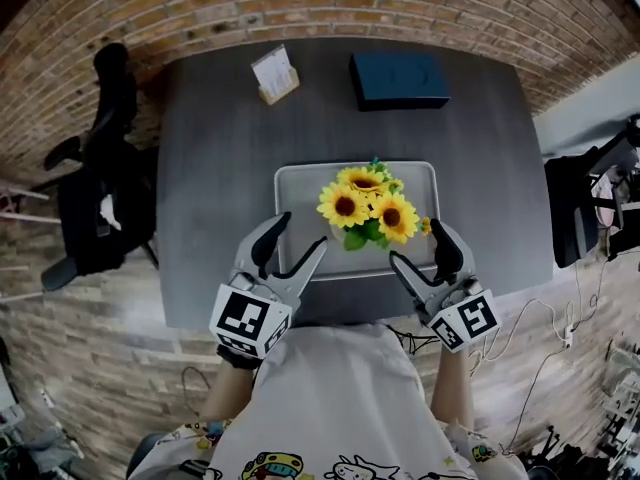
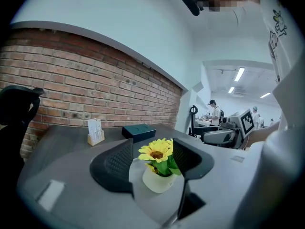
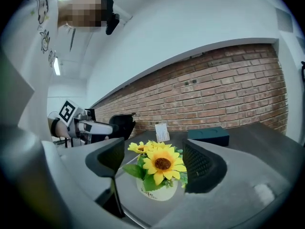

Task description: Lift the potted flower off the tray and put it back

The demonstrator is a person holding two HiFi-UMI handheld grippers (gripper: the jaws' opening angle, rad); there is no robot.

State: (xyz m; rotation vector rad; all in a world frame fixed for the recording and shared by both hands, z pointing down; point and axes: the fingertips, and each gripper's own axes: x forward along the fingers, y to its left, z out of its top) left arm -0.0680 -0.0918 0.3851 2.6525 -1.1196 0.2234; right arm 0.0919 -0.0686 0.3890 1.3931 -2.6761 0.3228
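Potted flower (image 1: 368, 208) stands upright on the tray (image 1: 290, 176), just ahead of and between left gripper (image 1: 303, 232) and right gripper (image 1: 416, 242), both jaws spread, pinching nothing, pot lined up beyond each gap, right looks marginally nearer.

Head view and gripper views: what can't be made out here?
- Pot: head view, hidden under the sunflowers.
- Pot's print: right gripper view, small, partly behind leaves.
- Card print: every view, too small.
- Tray near rim: head view, partly behind the left gripper and right gripper.
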